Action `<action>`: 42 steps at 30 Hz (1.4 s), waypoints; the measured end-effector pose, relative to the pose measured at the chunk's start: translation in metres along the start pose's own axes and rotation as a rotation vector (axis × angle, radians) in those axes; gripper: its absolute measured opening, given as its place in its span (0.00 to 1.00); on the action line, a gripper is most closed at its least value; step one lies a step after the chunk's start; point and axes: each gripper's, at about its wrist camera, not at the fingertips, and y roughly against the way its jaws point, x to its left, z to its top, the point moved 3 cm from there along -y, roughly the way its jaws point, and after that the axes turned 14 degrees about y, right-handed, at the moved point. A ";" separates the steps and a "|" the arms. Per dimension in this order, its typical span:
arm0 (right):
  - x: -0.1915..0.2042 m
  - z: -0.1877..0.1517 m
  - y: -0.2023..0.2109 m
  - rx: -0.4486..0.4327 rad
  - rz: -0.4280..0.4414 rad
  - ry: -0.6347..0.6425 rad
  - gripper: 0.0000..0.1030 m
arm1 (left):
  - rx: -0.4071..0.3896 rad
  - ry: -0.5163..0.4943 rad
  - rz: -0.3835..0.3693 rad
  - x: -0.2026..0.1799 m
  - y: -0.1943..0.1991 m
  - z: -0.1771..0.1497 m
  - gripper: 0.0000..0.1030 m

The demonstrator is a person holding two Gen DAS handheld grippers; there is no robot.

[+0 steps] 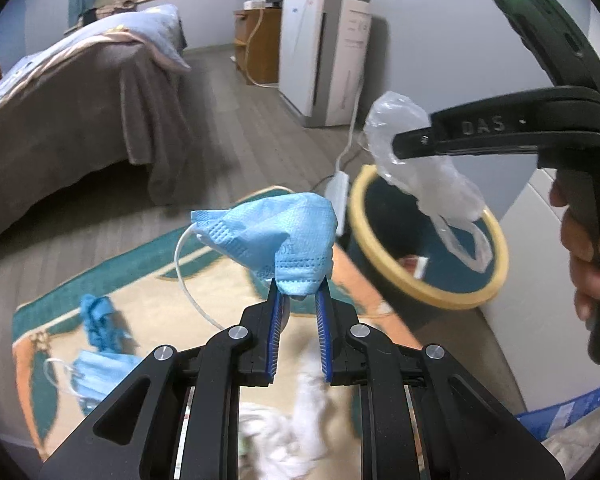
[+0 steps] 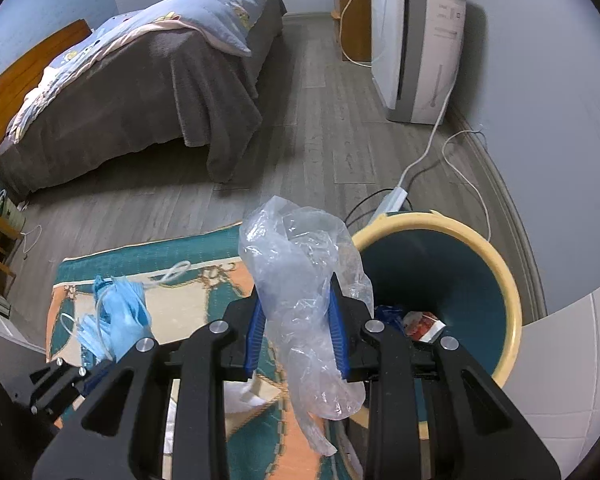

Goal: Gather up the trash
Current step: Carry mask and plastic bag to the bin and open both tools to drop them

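my left gripper [image 1: 298, 294] pinches a blue mask [image 1: 274, 236]; my right gripper [image 2: 298, 300], marked "das", clamps a plastic bag [image 2: 304, 280] beside the bin [image 2: 500, 276].

Both mounted behind own fingers, looking forward and down, close above the rug [image 1: 168, 272], sharing the bin [image 2: 496, 256] and bed [image 2: 148, 80].

tongs [image 1: 298, 296]: black linkage | blue ribbed pads [image 1: 275, 320] | silver pivot screws [image 1: 238, 333]
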 end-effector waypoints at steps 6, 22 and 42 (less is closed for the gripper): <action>-0.032 -0.016 -0.005 0.026 0.011 -0.050 0.27 | 0.028 -0.017 -0.043 -0.027 -0.012 0.000 0.17; -0.123 -0.057 -0.014 0.082 -0.143 -0.264 0.27 | 0.132 -0.205 -0.105 -0.108 -0.061 0.003 0.17; -0.134 -0.051 0.007 0.000 -0.247 -0.290 0.54 | 0.023 -0.241 -0.070 -0.134 -0.076 0.030 0.66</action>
